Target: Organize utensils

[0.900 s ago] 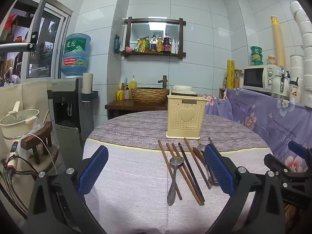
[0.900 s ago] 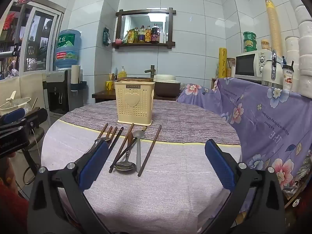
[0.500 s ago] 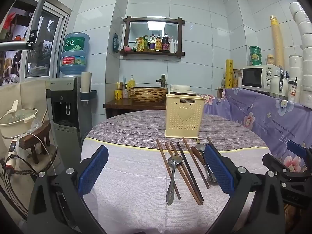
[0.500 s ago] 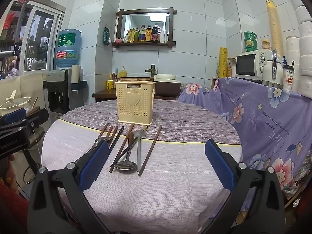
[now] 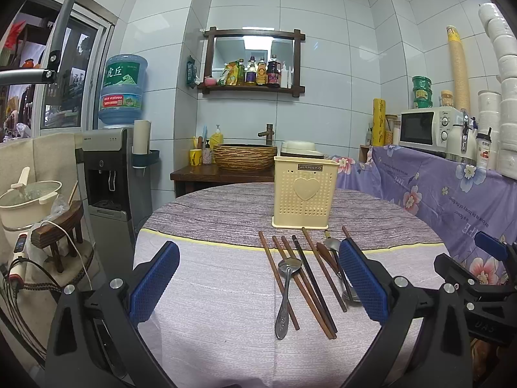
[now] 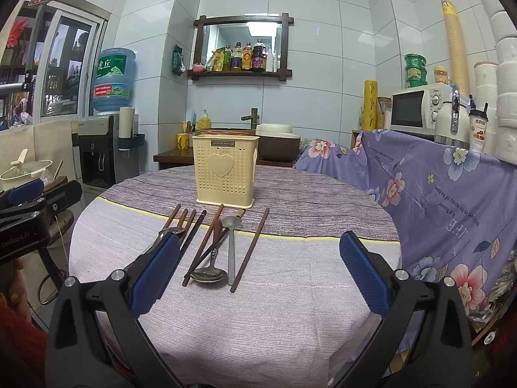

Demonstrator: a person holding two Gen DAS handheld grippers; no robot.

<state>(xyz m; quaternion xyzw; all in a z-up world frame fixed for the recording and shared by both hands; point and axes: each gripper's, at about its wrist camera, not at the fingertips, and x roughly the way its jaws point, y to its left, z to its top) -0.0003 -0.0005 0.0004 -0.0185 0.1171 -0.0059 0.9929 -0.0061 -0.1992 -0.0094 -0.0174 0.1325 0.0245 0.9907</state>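
Nothing on the surface has shifted; both views crept slightly nearer. Left view: my left gripper [image 5: 258,278] fingers wide, empty; chopsticks [image 5: 307,278] and spoon [image 5: 286,291] lie before the holder [image 5: 303,197], mid-surface. I'd pinch one handle. Right view: right gripper [image 6: 258,273] wide, showing a spoon [image 6: 210,271] hidden there.

My right gripper [image 6: 258,271] hangs over the near edge of the round table [image 6: 323,200], its blue pads spread wide with nothing between them. At twelve o'clock stands the cream utensil holder [image 6: 225,174], upright. Just before it, toward eleven, lie the chopsticks [image 6: 250,250] and spoons [image 6: 208,274], loosely side by side and partly crossing. My left gripper [image 6: 35,207] juts in at nine o'clock. A microwave [image 6: 416,110] sits at two.
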